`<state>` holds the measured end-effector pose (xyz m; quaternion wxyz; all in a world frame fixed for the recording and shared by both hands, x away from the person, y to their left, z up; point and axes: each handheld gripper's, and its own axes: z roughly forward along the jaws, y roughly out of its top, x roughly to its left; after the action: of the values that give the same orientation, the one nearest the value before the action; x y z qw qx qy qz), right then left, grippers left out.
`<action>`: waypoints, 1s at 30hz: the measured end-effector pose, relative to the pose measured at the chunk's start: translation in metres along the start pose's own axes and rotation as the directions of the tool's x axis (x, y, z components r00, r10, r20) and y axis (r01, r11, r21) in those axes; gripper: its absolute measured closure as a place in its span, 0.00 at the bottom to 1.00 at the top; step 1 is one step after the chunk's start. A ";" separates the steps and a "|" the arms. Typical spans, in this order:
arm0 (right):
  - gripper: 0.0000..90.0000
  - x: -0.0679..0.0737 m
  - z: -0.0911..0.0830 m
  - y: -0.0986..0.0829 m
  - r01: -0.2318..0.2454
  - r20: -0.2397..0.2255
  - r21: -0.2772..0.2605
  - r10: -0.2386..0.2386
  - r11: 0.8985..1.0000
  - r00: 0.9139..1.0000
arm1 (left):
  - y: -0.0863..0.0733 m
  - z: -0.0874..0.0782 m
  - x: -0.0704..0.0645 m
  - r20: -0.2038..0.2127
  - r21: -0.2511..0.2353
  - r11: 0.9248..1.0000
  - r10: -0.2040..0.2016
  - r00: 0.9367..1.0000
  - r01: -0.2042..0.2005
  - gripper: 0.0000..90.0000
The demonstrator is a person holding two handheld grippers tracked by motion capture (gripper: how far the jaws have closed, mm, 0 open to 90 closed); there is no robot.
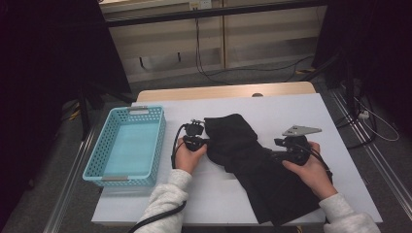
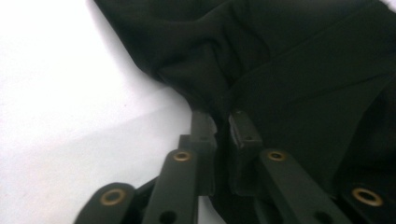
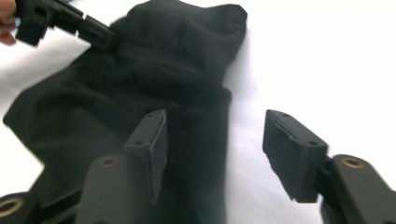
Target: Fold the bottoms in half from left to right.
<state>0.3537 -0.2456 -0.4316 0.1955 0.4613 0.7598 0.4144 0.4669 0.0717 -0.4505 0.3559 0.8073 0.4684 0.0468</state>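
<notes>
A black cloth garment [image 1: 252, 165] lies crumpled across the middle of the white table [image 1: 291, 109]. My left gripper [image 1: 204, 142] sits at the garment's left edge, and the left gripper view has its jaws pinched on a fold of the black cloth [image 2: 261, 74]. My right gripper [image 1: 273, 149] is at the garment's right side with its jaws wide apart, one fingertip [image 3: 152, 140] over the black cloth [image 3: 140, 79] and the other over bare table. The left gripper [image 3: 105, 35] is also in the right gripper view at the top left, touching the cloth.
A light blue plastic basket [image 1: 127, 145], nothing inside, stands at the table's left edge. Beyond the far edge are a wooden strip, cables on the floor and dark stands at both sides. Bare white table [image 1: 311, 116] lies to the right of the garment.
</notes>
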 end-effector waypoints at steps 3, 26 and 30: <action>0.43 -0.003 -0.006 -0.008 -0.010 0.006 0.004 0.010 1.000 1.000 | 0.006 -0.007 0.007 -0.019 -0.021 1.000 -0.022 1.000 0.021 0.94; 0.70 -0.020 -0.031 -0.060 -0.064 0.007 0.133 0.064 0.989 0.998 | 0.004 -0.034 0.046 -0.128 -0.112 0.989 -0.116 0.985 0.102 0.94; 0.87 -0.021 -0.035 -0.063 -0.060 -0.006 0.147 0.061 0.987 0.998 | 0.001 -0.036 0.046 -0.131 -0.119 0.988 -0.118 0.984 0.103 0.94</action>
<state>0.3062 -0.2938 -0.4637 0.1442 0.4950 0.7749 0.3656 0.4783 0.1267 -0.4348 0.3694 0.7538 0.5325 0.1084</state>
